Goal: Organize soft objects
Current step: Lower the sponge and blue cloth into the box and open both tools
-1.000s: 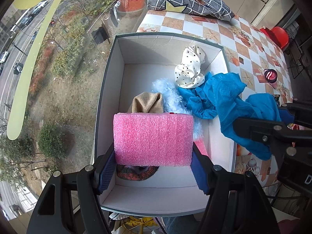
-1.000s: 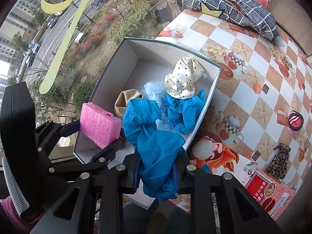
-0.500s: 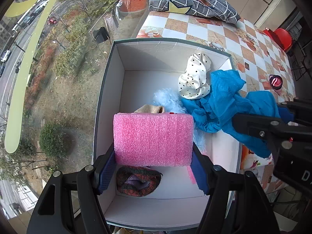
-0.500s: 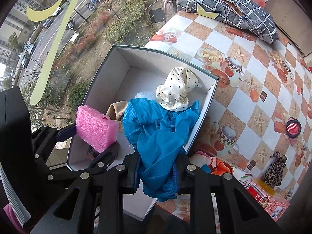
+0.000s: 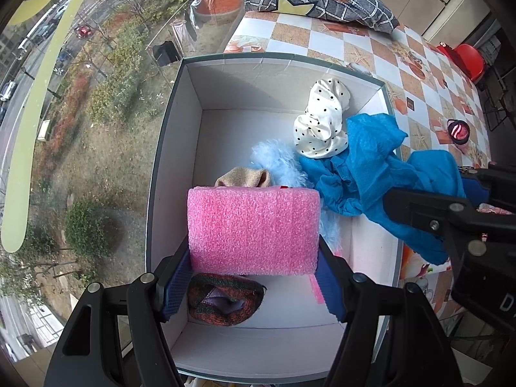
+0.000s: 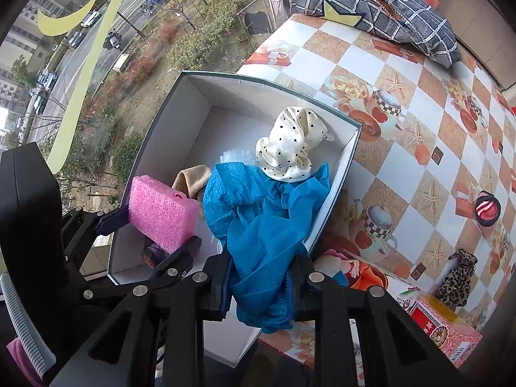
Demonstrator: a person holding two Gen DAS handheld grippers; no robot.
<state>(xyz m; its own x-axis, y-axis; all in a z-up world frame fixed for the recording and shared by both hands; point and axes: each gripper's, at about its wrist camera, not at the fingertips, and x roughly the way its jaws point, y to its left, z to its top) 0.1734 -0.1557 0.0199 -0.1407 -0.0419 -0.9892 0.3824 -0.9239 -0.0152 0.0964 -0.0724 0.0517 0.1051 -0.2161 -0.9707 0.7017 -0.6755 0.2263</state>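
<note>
My left gripper (image 5: 253, 285) is shut on a pink foam block (image 5: 253, 230) and holds it above the near end of a white box (image 5: 174, 122). My right gripper (image 6: 262, 287) is shut on a blue cloth (image 6: 258, 222) that drapes over the box's right wall (image 6: 342, 174). Inside the box lie a white polka-dot cloth (image 5: 322, 122), a pale blue fluffy item (image 5: 274, 161), a tan sock (image 5: 243, 177) and a dark knitted piece (image 5: 225, 300). The foam block also shows in the right wrist view (image 6: 161, 213).
The box stands at the table's left edge beside a window. A checked grey cushion (image 6: 374, 9) lies at the far end of the patterned tablecloth (image 6: 419, 135). A leopard-print item (image 6: 458, 277), a red round object (image 6: 487, 208) and a red packet (image 6: 441, 322) lie to the right.
Both grippers have lifted and drawn back a little from the box, keeping hold of the foam block and the blue cloth. More of the box floor and the knitted piece shows.
</note>
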